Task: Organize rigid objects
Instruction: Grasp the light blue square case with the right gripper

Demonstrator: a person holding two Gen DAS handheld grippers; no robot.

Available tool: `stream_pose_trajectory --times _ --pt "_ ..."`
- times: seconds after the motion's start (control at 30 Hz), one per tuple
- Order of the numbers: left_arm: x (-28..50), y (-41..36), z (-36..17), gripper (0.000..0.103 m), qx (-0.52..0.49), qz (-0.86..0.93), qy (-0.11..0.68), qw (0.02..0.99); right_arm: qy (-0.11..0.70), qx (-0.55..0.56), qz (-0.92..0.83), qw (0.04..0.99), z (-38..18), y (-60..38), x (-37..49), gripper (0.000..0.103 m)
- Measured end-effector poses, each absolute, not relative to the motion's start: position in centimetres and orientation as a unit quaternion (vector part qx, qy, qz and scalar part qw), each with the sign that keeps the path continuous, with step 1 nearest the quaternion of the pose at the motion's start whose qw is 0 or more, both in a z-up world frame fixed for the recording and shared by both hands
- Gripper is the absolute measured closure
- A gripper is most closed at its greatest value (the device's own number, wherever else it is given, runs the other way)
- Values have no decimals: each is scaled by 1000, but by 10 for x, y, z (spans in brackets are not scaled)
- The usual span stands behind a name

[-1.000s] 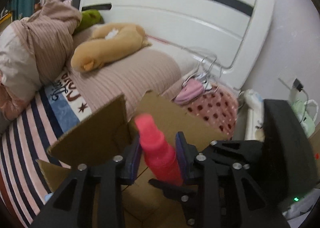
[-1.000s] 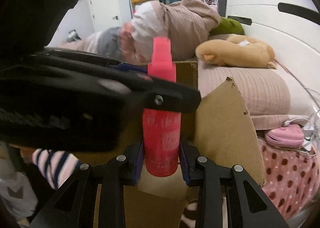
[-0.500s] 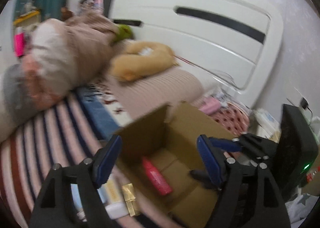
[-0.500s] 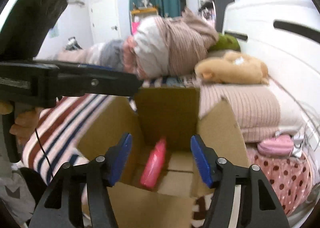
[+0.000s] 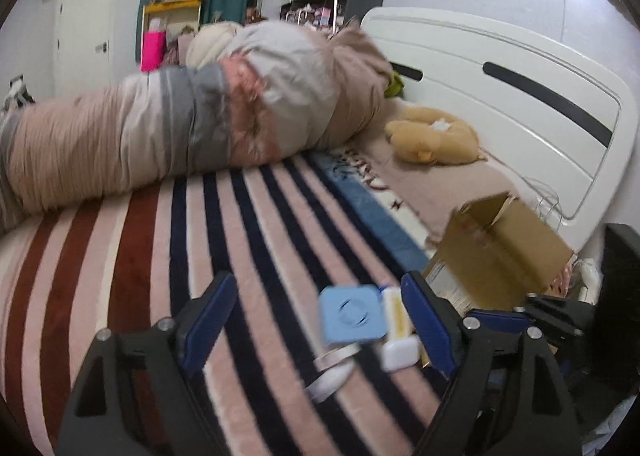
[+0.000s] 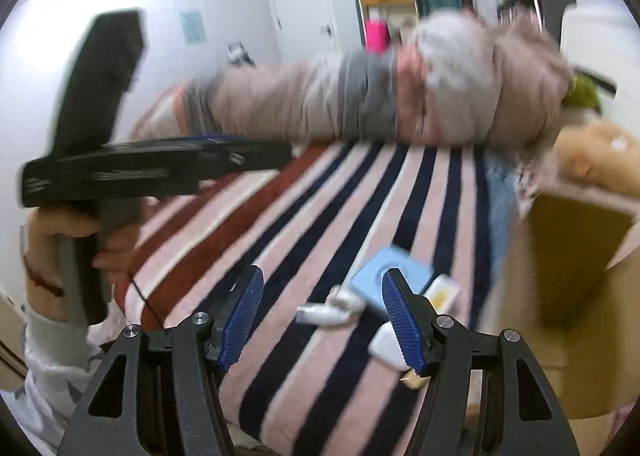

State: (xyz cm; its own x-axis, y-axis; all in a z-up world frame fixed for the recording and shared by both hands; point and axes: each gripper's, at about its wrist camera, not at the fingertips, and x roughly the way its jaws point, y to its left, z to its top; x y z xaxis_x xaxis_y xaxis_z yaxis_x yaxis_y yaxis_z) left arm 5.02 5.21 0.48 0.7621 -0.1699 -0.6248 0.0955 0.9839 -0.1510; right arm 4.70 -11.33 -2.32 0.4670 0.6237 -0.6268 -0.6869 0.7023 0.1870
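A light blue square case (image 5: 352, 317) lies on the striped blanket (image 5: 160, 256), with a white and yellow tube (image 5: 396, 330) beside it and a white capped object (image 5: 332, 372) in front. My left gripper (image 5: 320, 330) is open and empty, hovering over these items. The cardboard box (image 5: 500, 256) stands to their right. In the right wrist view my right gripper (image 6: 322, 320) is open and empty above the same blue case (image 6: 390, 276), white object (image 6: 328, 310) and tube (image 6: 440, 294); the box (image 6: 576, 256) is at right. The left gripper's body (image 6: 120, 172) shows at left.
A rolled bundle of bedding (image 5: 200, 128) lies across the far side of the bed. A tan plush toy (image 5: 436, 140) rests by the white headboard (image 5: 520, 88). A small gold object (image 6: 412, 382) lies near the box's foot.
Both grippers let go of the pink bottle, which dropped into the box. Both then swung left, away from the box, toward the small items on the blanket.
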Motion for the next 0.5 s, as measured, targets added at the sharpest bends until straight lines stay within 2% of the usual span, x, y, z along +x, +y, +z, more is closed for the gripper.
stream_pose_trajectory --times 0.17,0.3,0.37,0.43,0.5 --pt "63 82 -38 21 -64 -86 375 921 430 -28 332 839 -80 -79 89 43" --pt "71 90 -62 21 -100 -126 382 910 470 -30 262 842 -113 -71 123 36" --pt "80 88 -66 21 -88 -110 389 910 482 -34 237 843 -121 -70 132 32" --pt "86 90 -67 21 -99 -102 390 910 494 -33 222 840 -126 -70 140 21" --pt "86 95 -67 21 -114 -106 389 908 503 -16 223 835 -131 -68 151 16"
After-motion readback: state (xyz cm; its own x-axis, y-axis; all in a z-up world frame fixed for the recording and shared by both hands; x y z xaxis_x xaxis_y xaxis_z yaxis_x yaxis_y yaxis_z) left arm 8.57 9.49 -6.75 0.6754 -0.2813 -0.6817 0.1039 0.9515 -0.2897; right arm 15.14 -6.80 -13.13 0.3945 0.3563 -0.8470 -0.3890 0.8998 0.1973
